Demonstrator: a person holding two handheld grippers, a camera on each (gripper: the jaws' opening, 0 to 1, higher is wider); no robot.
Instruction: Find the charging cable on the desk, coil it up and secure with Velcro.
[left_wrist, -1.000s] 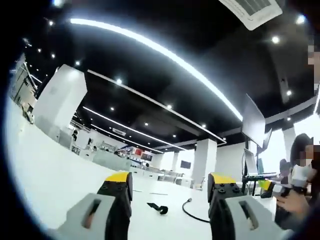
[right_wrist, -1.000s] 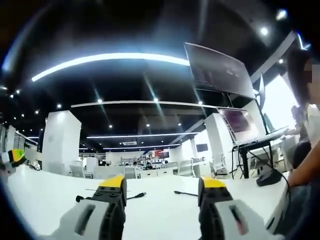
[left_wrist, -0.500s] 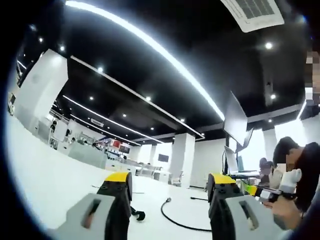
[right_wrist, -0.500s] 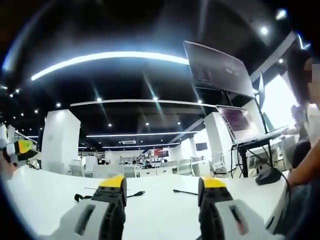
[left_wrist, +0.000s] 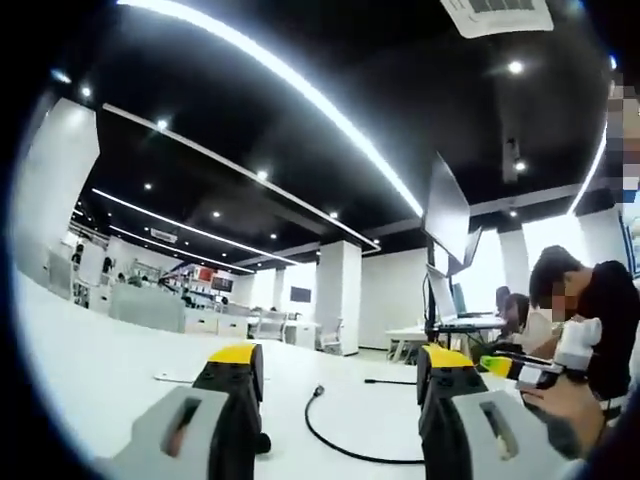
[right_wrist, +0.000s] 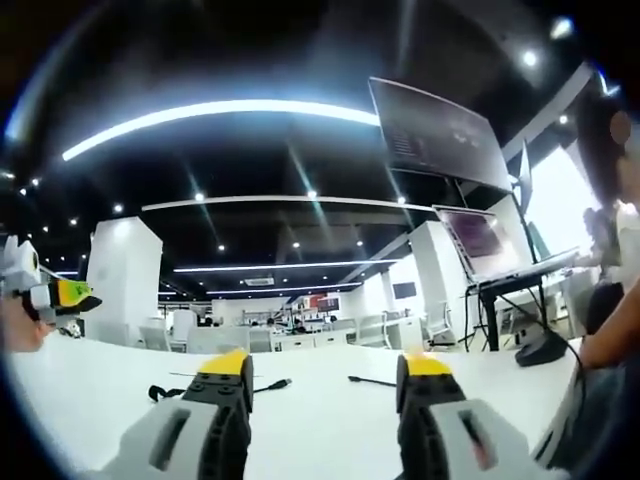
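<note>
While the charging cable (left_wrist: 335, 443) is lying uncoiled on the white desk (left_wrist: 100, 370), you are only approaching.
Both your grippers are hovering with jaws apart, holding nothing; coiling and Velcro are remaining.

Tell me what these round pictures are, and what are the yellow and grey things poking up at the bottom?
Those are the two jaws of a grabbing tool. A person holds one tool in each hand, and a small camera rides on each. One picture looks along the left gripper, the other along the right gripper. Both stand open and hold nothing. They hover low over a white desk in a big office. On the desk lies a black charging cable, curving between the left jaws. In the right gripper view you can see one of its plugs, and far left, the other tool in the person's hand.
</note>
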